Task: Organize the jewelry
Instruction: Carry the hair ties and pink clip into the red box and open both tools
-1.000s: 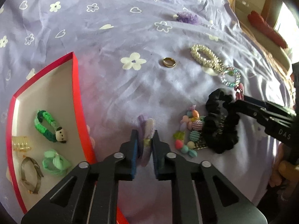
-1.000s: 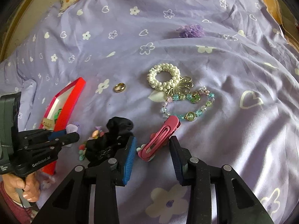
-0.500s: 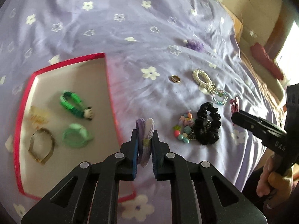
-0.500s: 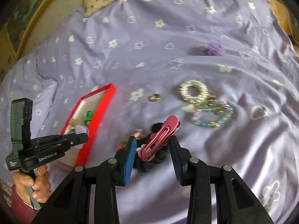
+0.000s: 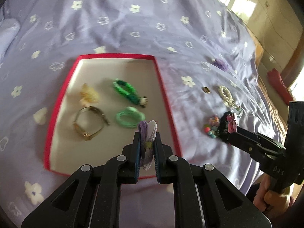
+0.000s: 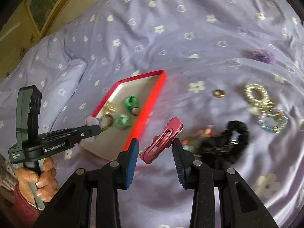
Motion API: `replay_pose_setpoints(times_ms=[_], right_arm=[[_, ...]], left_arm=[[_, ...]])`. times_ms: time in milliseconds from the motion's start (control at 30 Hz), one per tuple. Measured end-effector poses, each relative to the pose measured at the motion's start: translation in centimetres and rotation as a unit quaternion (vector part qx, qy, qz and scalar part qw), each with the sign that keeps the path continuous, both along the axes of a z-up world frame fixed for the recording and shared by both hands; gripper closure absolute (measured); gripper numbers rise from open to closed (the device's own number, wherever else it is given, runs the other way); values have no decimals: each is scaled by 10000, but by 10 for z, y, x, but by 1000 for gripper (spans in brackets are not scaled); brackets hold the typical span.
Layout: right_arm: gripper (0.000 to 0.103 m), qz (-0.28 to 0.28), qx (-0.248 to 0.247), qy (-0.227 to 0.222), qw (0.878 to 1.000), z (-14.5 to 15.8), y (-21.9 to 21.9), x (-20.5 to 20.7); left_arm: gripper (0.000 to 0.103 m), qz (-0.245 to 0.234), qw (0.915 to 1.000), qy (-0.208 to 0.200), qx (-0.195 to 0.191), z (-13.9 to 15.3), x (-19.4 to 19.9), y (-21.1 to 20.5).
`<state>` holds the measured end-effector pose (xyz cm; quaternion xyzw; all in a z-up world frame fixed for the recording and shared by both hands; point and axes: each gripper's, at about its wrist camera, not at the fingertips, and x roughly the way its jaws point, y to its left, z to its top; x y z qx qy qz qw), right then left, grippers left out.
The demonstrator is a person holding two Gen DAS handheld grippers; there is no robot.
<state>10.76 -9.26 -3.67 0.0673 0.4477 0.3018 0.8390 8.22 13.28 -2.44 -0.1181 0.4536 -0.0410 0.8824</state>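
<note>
I count four pieces already in the red-rimmed tray point(image 5: 165, 98): a dark green braided hair tie point(image 5: 126, 91) with a small black-and-white charm, a pale mint coiled tie point(image 5: 130, 116), a yellowish translucent claw clip point(image 5: 89, 95), and a metal bracelet-like band point(image 5: 89, 125); the tray floor is plain cream card, its rim thin and straight.

My left tool point(image 5: 147, 148) is clenched on a lilac hair tie point(image 5: 148, 134), a soft looped pair of fabric bands with a small gold crimp between the pads; it stands upright in the jaws, hanging over the tray's near right corner, at about five o'clock from the mint tie.

My right tool point(image 6: 154, 152) is grasping a pink hair clip point(image 6: 163, 138), long, slotted and glossy, tilted from seven to one o'clock between the blue ribbed pads; it sits above the purple bedsheet point(image 6: 171, 38), just right of the tray's near corner.

Loose on the bed I count six more: one gold ring point(image 6: 218, 93), one pearl scrunchie point(image 6: 255, 95), one clear beaded bracelet point(image 6: 273, 121), one black velvety scrunchie point(image 6: 228, 140), one blurred cluster of pastel beads point(image 5: 210, 127), one fuzzy purple piece point(image 6: 263, 56) at two o'clock; the sheet is smooth and printed with white flowers and hearts.
</note>
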Motion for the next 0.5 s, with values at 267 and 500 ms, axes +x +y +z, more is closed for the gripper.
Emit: replay_pose_setpoints(times_ms=[267,500], right_arm=[[66,453,31,-46,9990,6,45,-2],[66,800,-23,25,9968,-1,85,4]], left_arm=[[92,424,9991,8,-13,-2,-16,40],[92,675,9977,93,-16,-10,-19,68]])
